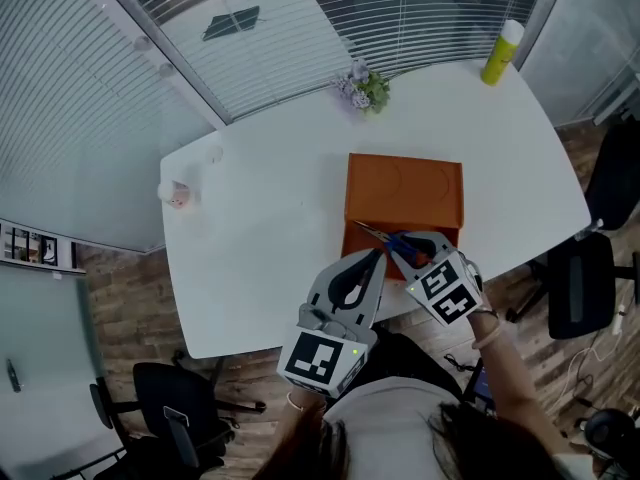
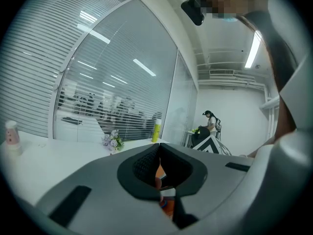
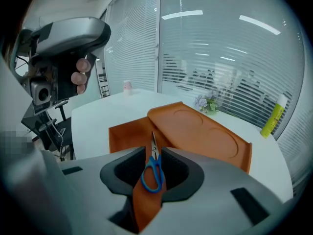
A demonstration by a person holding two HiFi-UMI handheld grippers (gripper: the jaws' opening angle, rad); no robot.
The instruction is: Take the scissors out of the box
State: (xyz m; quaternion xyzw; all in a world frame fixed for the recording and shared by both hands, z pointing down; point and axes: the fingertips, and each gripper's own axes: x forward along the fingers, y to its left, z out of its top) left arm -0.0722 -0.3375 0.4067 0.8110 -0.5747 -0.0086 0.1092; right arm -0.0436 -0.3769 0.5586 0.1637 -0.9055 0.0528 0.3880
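- Looking down from the head view, we see the orange box (image 1: 405, 188) in the middle of the white table (image 1: 260, 238), its near side open toward us.
- We find the scissors (image 3: 154, 153), with blue handles, lying on an orange surface at that near, open side of the box, blades pointing away from us.
- Our right gripper (image 3: 153, 148) is tilted down over them with its jaws apart. The blue handles sit in the gap between the pads, but we see no squeeze on them, so the scissors are not gripped.
- Our left gripper (image 1: 377, 258) is just to the left of the right one at the box's near edge. Its jaws are drawn together at the tips, leaving only a thin slit that shows orange, and they hold nothing.
- At the far edge of the table we see a small bunch of flowers (image 1: 364, 88) and a yellow bottle (image 1: 502, 52), both well apart from the box.
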